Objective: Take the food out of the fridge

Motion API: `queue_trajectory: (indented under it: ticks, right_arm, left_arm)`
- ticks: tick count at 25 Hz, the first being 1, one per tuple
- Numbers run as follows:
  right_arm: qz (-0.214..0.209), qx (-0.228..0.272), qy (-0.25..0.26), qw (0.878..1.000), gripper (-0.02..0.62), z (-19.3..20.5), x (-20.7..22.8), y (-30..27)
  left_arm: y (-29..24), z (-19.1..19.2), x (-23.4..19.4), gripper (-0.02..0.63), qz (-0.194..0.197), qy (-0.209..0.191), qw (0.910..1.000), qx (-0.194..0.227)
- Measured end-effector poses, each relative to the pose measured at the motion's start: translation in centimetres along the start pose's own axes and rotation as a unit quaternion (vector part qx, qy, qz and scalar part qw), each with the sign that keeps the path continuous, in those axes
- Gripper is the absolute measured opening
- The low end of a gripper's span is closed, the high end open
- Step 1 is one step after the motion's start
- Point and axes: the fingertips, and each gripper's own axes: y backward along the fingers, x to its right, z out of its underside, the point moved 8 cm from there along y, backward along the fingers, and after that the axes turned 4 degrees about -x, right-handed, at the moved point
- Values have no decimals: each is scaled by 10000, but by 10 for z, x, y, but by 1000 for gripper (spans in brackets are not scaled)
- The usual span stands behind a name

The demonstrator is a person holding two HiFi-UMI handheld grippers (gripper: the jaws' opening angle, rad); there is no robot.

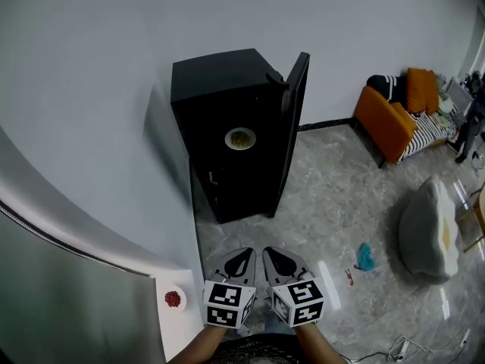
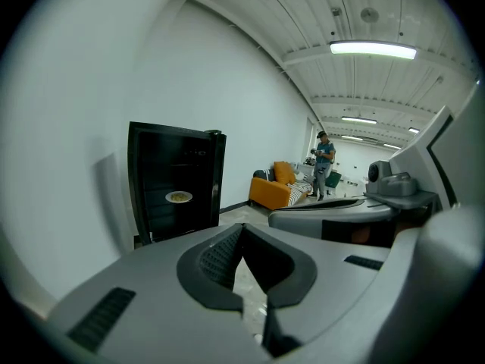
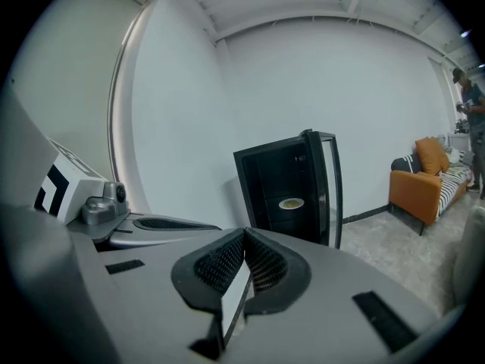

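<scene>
One plate of food (image 1: 240, 138) sits on a shelf inside the black fridge (image 1: 216, 97), roughly at mid height, a pale round dish with a yellowish heap in its middle. I judge it stiff and fairly light, probably glazed and so slick at the rim, with loose food that would slide if it tipped. I would pinch the near rim, at 6 o'clock on the plate, clear of the heap, and keep it level on the way out; a second grip on the opposite edge would steady it.

The fridge door (image 1: 294, 120) stands swung open at 3 o'clock of the plate, so the shelf is reachable head-on.

The fridge is well apart from me, at 12 o'clock of both tools. The left gripper (image 1: 244, 255) has its jaws pressed together at the tips with nothing between them, and the right gripper (image 1: 274, 255) is likewise closed and empty; the two are held side by side, low and close to me. Both must spread before the plate.

At 8 o'clock of the left gripper a white table (image 1: 182, 336) carries a small dish of red food (image 1: 173, 299).
</scene>
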Motion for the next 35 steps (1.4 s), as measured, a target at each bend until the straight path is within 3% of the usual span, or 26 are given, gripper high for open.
queue_trajectory:
  ticks: [17,35]
  right_arm:
    - [-298,-26,-229,9993,21,-39,128,-46]
    - [-434,96,-282,9986,21,-62,191,-42]
  left_arm:
    - [-125,-55,23,13,-253,-50,9992,-320]
    - [-174,-93,55,14,-429,-123,9985,-324]
